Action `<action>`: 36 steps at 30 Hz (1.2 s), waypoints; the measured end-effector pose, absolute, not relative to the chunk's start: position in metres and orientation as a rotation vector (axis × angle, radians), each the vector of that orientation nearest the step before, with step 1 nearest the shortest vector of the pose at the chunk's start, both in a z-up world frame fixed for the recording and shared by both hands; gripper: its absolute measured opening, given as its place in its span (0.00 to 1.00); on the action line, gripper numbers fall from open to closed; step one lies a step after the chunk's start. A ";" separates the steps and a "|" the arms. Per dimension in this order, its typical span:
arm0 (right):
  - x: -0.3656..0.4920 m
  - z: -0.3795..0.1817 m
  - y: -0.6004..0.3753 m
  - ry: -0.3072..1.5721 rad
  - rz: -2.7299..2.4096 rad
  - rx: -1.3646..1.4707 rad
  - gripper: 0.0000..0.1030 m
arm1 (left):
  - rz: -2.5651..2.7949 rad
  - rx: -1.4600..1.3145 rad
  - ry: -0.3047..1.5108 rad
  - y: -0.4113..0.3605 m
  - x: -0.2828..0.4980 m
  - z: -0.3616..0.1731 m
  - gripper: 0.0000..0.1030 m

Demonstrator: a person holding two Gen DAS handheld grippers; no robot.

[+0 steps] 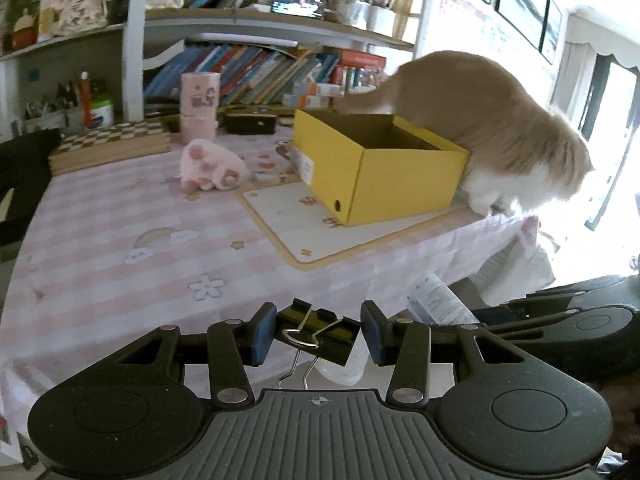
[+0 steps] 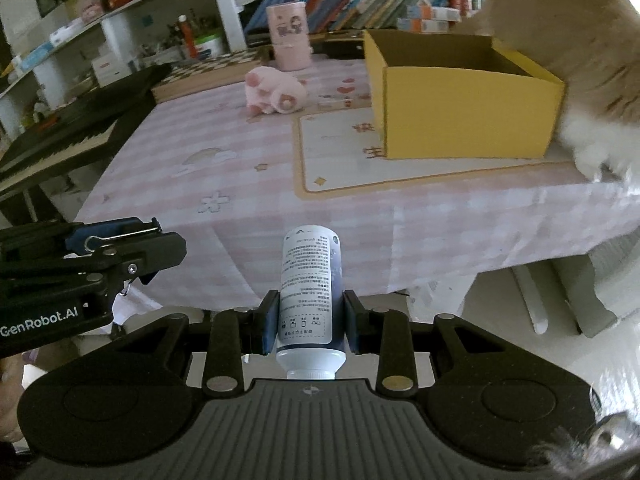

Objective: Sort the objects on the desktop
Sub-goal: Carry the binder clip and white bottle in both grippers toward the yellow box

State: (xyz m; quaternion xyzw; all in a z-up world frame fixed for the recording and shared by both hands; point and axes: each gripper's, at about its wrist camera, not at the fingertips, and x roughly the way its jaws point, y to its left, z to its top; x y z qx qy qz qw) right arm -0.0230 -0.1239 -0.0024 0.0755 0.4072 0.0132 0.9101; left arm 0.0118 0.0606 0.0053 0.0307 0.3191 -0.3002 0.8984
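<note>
Left wrist: open, empty-looking yellow box (image 1: 376,168)

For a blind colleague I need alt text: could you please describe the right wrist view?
The right tongs grip a white bottle before a table with a pink checked cloth. On it stand an open yellow box, a pink plush toy and a cat beside the box. The left tongs, at left, hold a binder clip.

Box (image 1: 380,168) on mat (image 1: 304,224), cat (image 1: 500,120) behind — plush toy (image 1: 210,166) left
</note>
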 end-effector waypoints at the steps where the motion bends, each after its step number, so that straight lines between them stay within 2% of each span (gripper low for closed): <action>1: -0.024 -0.002 -0.126 0.840 0.022 0.157 0.29 | -0.628 0.066 0.662 0.058 0.012 0.005 0.43; 36: 0.024 0.005 -0.214 0.833 -0.022 0.170 0.29 | -0.683 0.106 0.627 -0.034 0.058 0.011 0.43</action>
